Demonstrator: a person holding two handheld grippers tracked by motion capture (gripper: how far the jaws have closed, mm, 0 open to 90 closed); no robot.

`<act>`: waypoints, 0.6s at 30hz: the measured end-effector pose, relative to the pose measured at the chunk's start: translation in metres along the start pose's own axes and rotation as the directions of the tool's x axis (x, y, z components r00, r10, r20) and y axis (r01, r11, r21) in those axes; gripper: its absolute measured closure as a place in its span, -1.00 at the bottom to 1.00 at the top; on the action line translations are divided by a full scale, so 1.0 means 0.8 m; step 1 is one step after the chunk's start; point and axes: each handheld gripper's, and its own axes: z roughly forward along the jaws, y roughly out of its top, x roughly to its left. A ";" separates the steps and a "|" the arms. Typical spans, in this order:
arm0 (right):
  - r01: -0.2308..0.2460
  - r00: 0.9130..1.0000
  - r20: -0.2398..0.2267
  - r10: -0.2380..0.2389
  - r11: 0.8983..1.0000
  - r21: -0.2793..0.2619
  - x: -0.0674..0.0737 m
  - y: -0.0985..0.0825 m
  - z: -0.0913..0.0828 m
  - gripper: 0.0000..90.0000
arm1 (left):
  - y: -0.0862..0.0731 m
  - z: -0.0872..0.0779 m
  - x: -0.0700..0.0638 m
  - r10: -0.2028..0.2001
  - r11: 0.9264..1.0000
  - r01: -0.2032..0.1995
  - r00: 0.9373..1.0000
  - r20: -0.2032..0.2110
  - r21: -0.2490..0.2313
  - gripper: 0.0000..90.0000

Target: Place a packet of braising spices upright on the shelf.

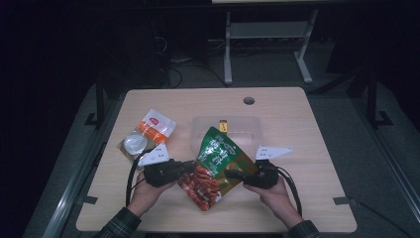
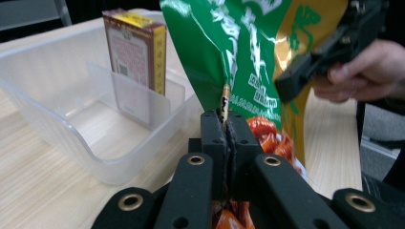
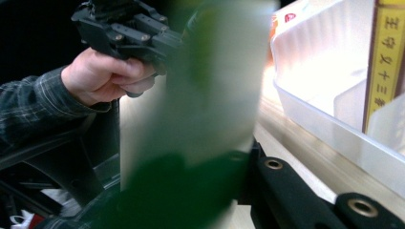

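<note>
High view, bag: green snack bag (image 1: 216,163) sits at table centre, pinched from both sides, its top edge leaning over the clear bin (image 1: 200,141) at 12 o'clock.
High view, grip: left gripper (image 1: 187,167) bites the bag's 9 o'clock edge, right gripper (image 1: 231,174) the 3 o'clock edge, both clenched on it.
High view, bystanders: orange-and-white packet (image 1: 157,124) and round pouch (image 1: 133,144) lie at 10 o'clock, well apart from the bin.
Left gripper view, step: jaws clamped on the bag seam (image 2: 224,102); my call, lift both hands evenly so the bag stays taut and clears the bin rim (image 2: 62,152).
Left gripper view, obstacle: yellow-and-maroon box (image 2: 136,50) stands upright behind the divider (image 2: 138,102) at 11 o'clock, so aim for the free compartment.
Right gripper view, grip: bag (image 3: 210,95) blurs across the lens, jaws closed on it; far hand (image 3: 107,76) at 10 o'clock holds the other gripper.
Right gripper view, risk: bin wall (image 3: 334,138) sits close at 3 o'clock; a low swing could snag it.
</note>
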 end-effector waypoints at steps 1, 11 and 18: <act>-0.005 1.000 -0.004 0.005 1.000 0.007 -0.001 0.000 -0.002 0.98 | -0.001 0.001 -0.001 0.004 1.000 -0.004 1.000 0.002 0.012 0.93; 0.027 0.999 -0.039 -0.025 0.998 0.063 -0.001 0.008 -0.011 0.99 | -0.005 -0.004 0.004 -0.005 0.999 0.004 1.000 0.009 0.032 0.84; 0.077 0.996 -0.043 -0.074 0.994 0.076 0.005 0.020 -0.022 0.99 | -0.011 -0.014 0.016 -0.048 0.998 0.047 0.999 0.025 0.047 0.42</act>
